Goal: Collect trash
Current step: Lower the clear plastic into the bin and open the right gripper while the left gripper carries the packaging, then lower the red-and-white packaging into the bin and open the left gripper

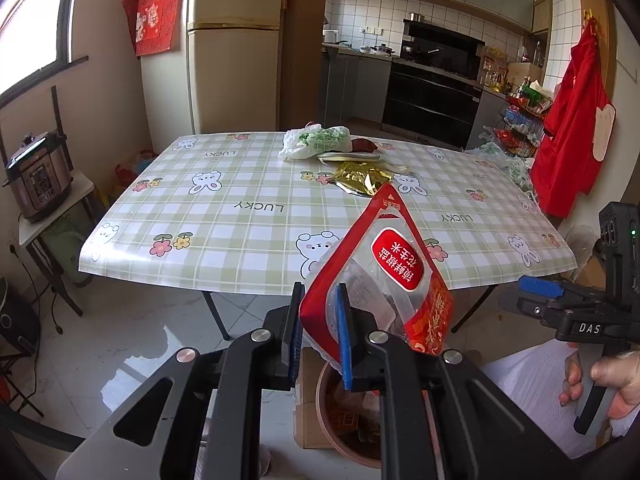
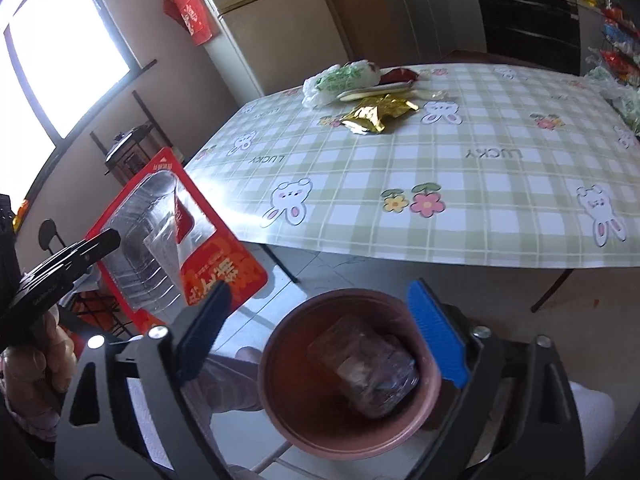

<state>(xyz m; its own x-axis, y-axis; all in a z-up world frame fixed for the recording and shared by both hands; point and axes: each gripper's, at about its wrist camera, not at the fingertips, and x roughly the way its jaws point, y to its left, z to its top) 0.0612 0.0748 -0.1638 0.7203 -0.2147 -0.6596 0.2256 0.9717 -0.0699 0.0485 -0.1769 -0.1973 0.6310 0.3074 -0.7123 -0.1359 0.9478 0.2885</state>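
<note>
Kitchen table [image 1: 248, 216] wears checked bunny oilcloth.

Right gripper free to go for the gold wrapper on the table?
Probably yes. The right gripper is open and empty above the bin, and nothing stands between it and the gold wrapper on the table.

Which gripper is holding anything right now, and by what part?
Left gripper pinches the red snack bag by its lower edge. Right gripper is open, holding nothing, above the brown bin.
</note>
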